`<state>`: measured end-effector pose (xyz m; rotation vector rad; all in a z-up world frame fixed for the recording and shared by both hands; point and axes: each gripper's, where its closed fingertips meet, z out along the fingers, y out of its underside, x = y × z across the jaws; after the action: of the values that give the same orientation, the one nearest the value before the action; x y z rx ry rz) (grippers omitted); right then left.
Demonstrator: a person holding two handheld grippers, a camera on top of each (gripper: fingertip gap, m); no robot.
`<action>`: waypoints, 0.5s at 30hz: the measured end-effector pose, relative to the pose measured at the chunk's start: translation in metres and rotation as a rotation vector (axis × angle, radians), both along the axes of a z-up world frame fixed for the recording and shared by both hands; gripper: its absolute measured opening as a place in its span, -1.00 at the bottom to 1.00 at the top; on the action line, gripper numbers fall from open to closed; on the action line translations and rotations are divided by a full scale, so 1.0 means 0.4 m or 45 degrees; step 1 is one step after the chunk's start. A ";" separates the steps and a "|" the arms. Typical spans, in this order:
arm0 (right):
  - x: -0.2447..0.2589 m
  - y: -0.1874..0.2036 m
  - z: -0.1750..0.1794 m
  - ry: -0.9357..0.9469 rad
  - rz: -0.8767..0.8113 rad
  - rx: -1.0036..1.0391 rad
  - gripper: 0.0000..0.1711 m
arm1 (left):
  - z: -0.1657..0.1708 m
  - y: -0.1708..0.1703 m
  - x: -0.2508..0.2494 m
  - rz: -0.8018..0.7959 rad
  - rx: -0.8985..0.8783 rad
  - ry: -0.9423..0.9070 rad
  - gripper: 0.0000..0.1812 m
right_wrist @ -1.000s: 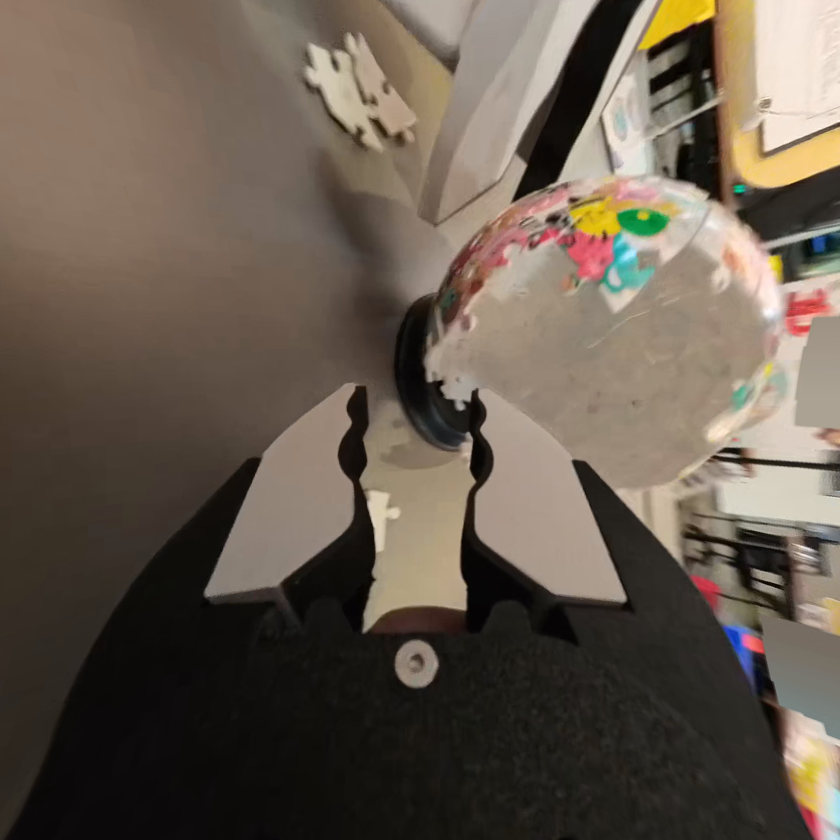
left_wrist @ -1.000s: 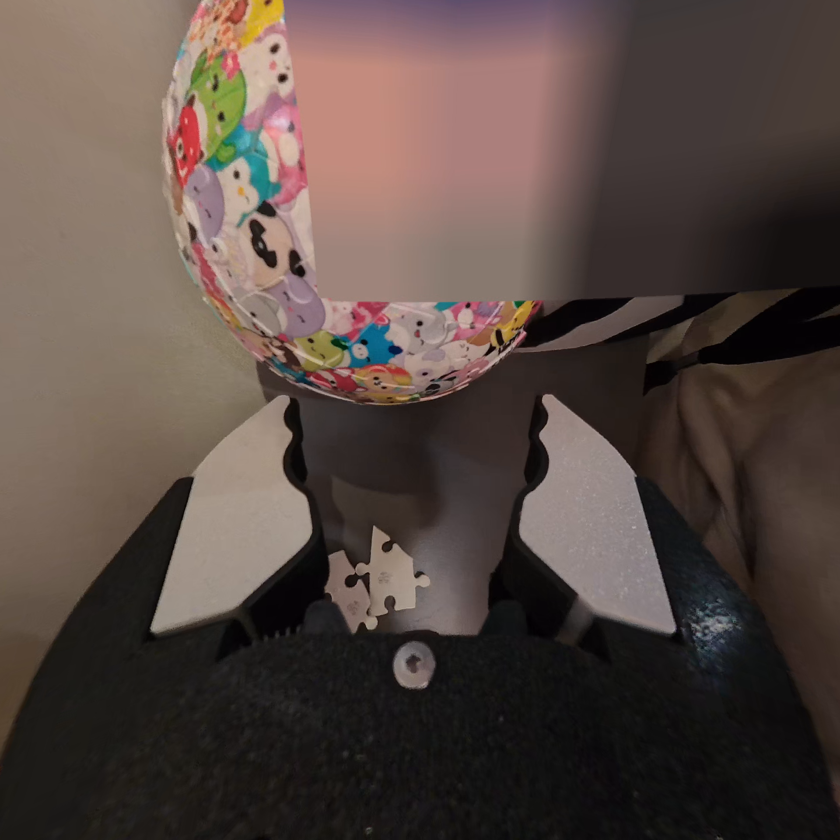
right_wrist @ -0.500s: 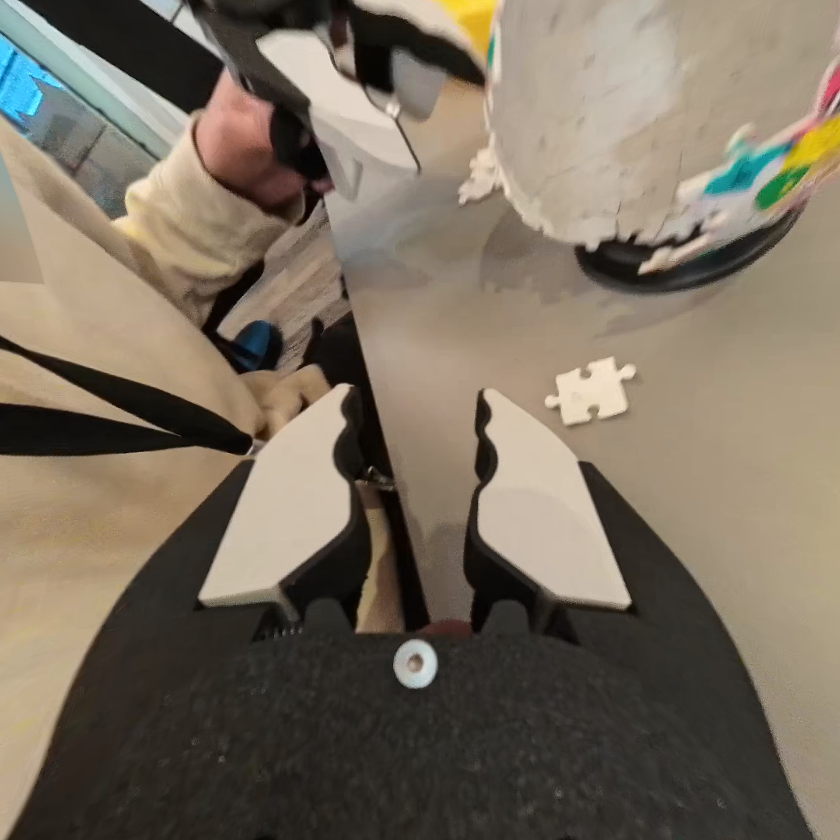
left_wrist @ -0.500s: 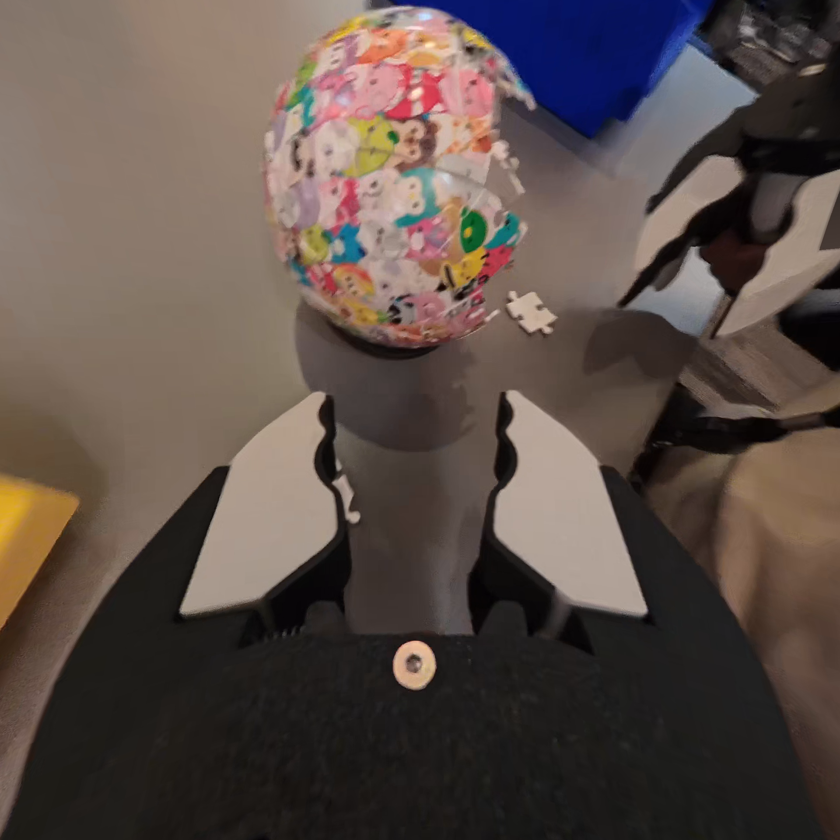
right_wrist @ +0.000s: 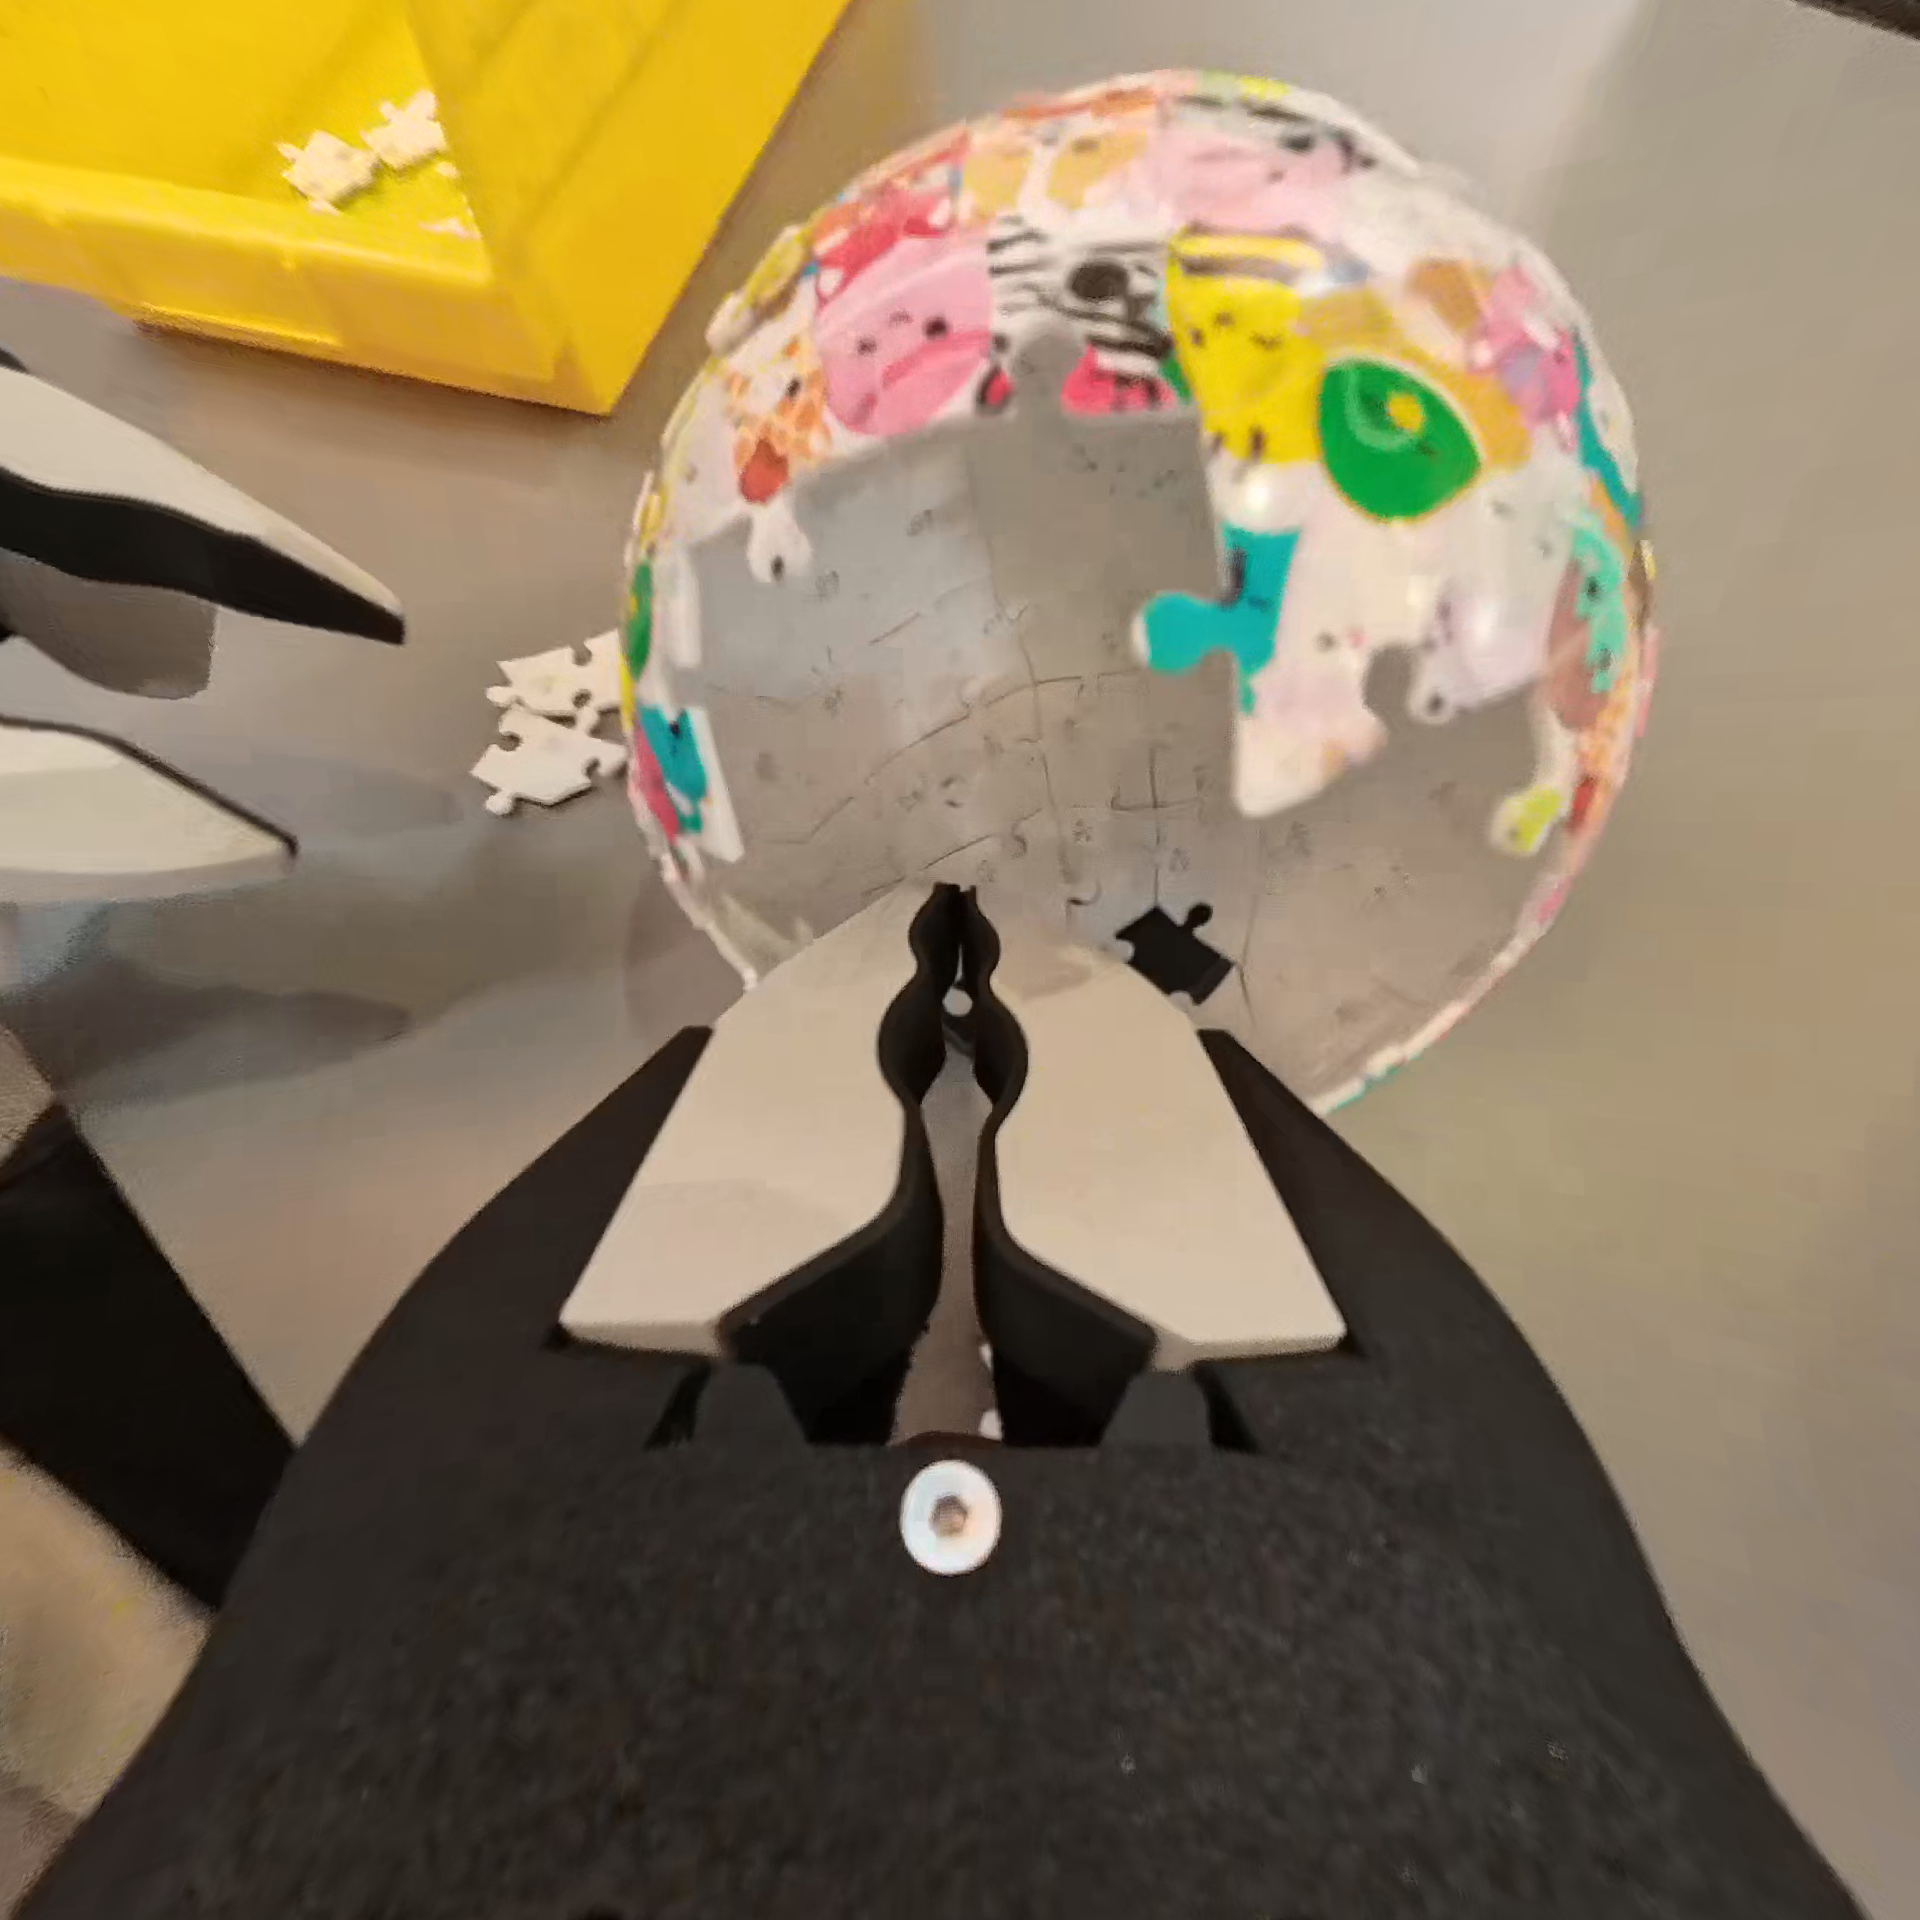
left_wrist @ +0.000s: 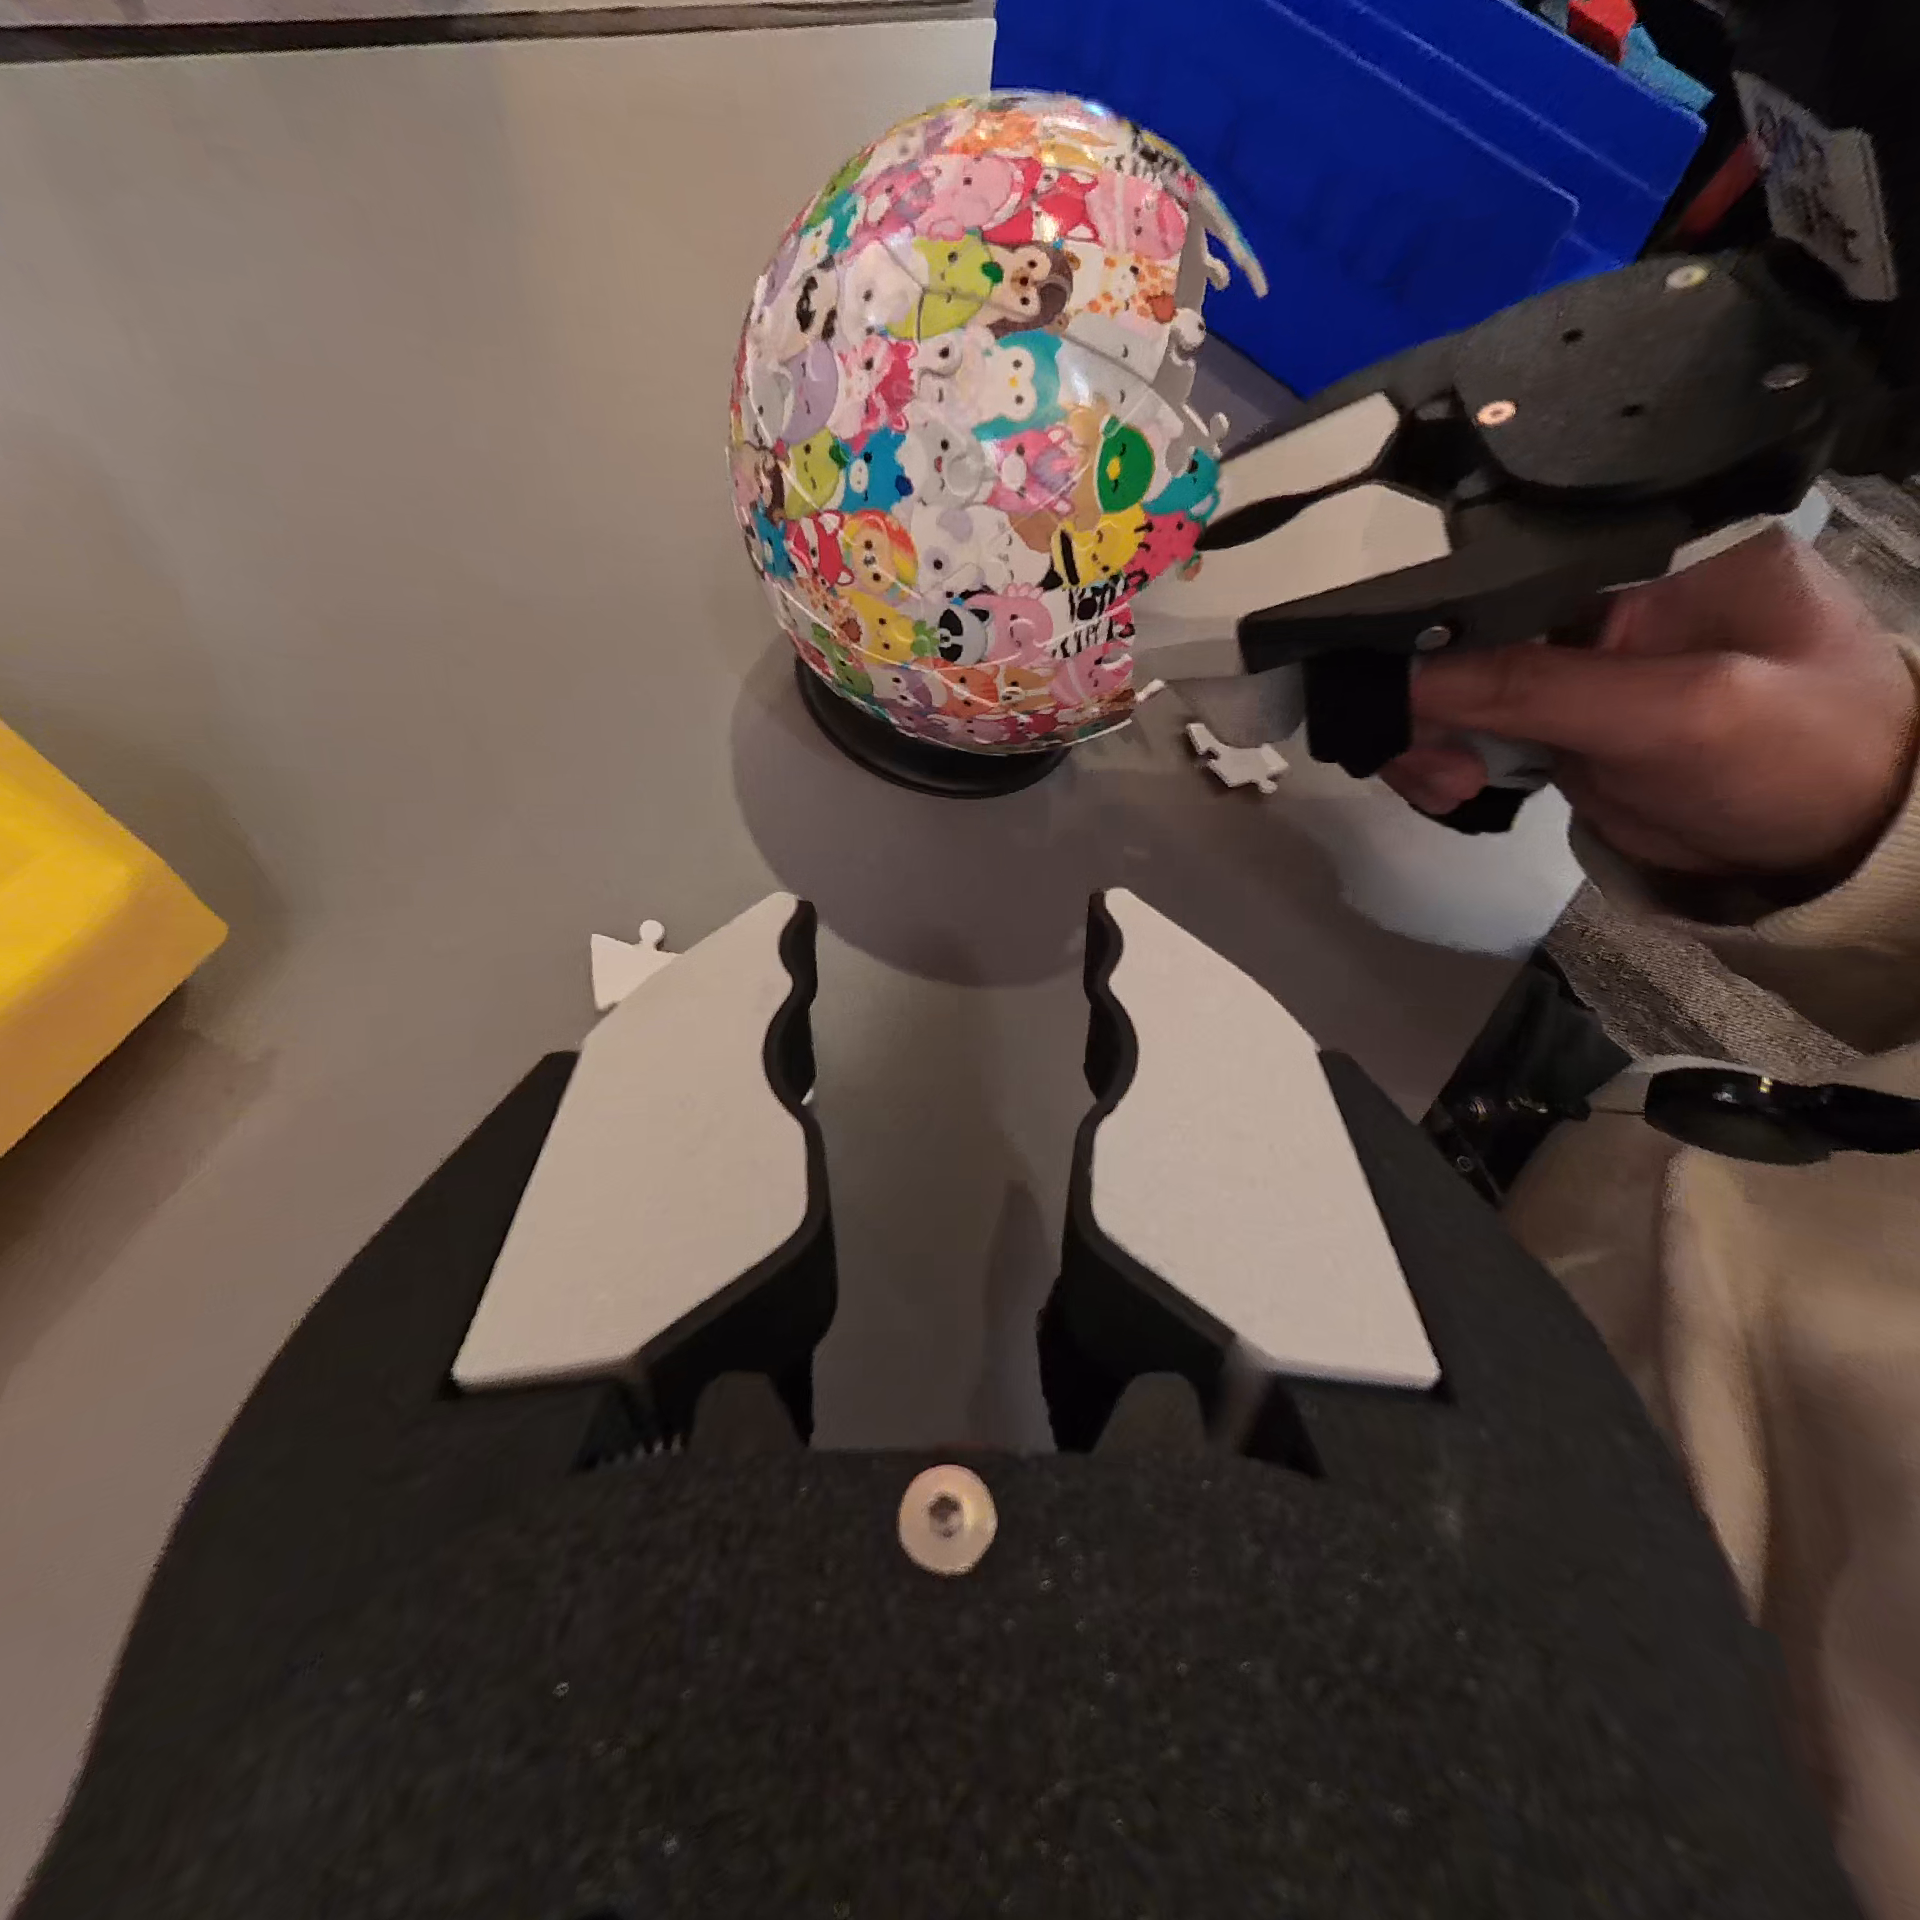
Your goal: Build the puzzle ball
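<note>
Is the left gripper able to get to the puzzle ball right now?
Probably yes. The left gripper is open and points straight at the puzzle ball on its black stand, with only bare table between. The right gripper sits at the ball's far side, not in the path.

Soft, even indoor light falls from above, leaving the grey bench moderately bright. The puzzle ball casts a broad, soft-edged shadow toward the near side in the left wrist view, and pale glare streaks its glossy far-top. That view is fairly sharp at centre. The right wrist view is softer: the ball's printed pieces smear with motion blur, as does the yellow bin at far left. Both pictures bulge with wide-angle distortion toward the edges.
</note>
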<state>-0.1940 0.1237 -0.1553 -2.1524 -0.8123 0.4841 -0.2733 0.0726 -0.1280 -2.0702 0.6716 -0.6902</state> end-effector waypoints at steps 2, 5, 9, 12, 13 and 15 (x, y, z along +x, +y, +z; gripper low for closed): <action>-0.005 0.007 -0.007 -0.050 0.007 -0.013 -1.00 | -0.006 0.001 0.007 -0.018 -0.012 0.006 -0.46; -0.011 0.005 -0.006 -0.064 0.026 -0.010 -1.00 | -0.006 0.003 0.017 -0.043 -0.010 0.002 -0.46; -0.009 0.005 -0.004 -0.058 0.012 -0.027 -1.00 | -0.004 0.005 0.032 -0.064 -0.012 -0.018 -0.46; -0.003 0.021 -0.008 -0.106 -0.016 -0.027 -1.00 | -0.003 0.006 0.043 -0.082 -0.011 -0.013 -0.46; 0.002 0.028 -0.011 -0.139 -0.037 -0.026 -1.00 | -0.002 0.005 0.047 -0.087 -0.010 -0.014 -0.46; -0.002 0.030 -0.017 -0.174 -0.033 -0.032 -1.00 | 0.000 0.002 0.053 -0.093 -0.008 -0.019 -0.46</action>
<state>-0.1947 0.1357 -0.1622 -2.2352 -0.8555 0.3385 -0.2522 0.0733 -0.1279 -2.0525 0.7408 -0.7495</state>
